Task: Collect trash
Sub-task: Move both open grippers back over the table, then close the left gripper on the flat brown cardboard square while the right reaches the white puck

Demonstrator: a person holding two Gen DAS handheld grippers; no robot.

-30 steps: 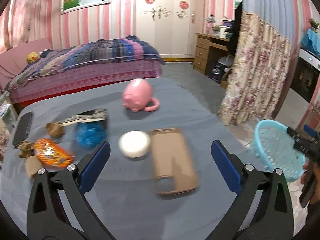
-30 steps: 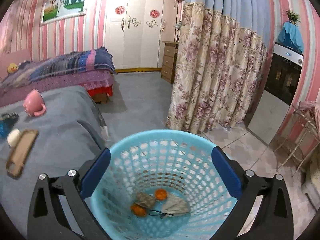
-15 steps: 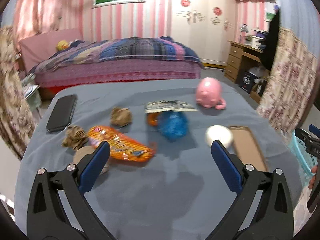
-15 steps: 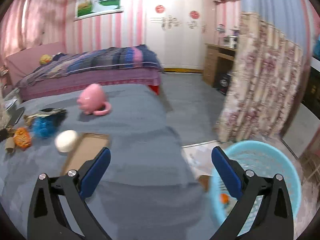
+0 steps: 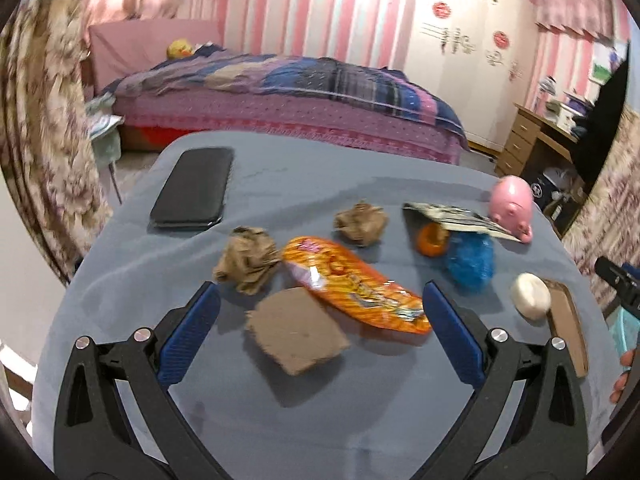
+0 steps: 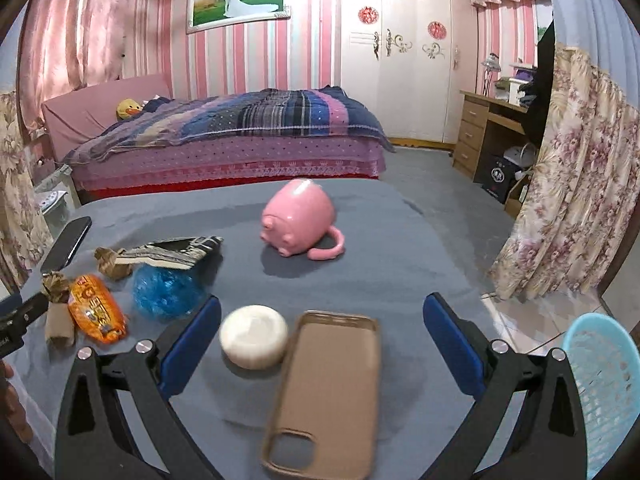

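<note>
The left claw (image 5: 320, 312) hangs spread wide and empty above the near part of the grey-blue counter (image 5: 360, 408). Between its blue pads lies a flat brown cardboard piece (image 5: 298, 334), touching the near end of an orange snack wrapper (image 5: 354, 284). Just left of the wrapper sits a crumpled brown paper ball (image 5: 248, 260), and a second crumpled paper ball (image 5: 362, 224) lies beyond the wrapper. A black phone (image 5: 192, 186) rests at the far left of the counter. To the right, a striped packet (image 5: 456, 216) lies over an orange peel (image 5: 432, 238) and a blue mesh ball (image 5: 470, 260).

The right claw (image 6: 320, 340) is also spread and holds nothing, hovering over a tan phone case (image 6: 328, 396) that lies flat on the counter, with a white round soap (image 6: 254, 336) touching its left edge. A pink pig-shaped mug (image 6: 298, 218) lies tipped over farther back. A light blue plastic basket (image 6: 604, 384) stands on the floor off the counter's right side, near a floral curtain (image 6: 572, 200).
</note>
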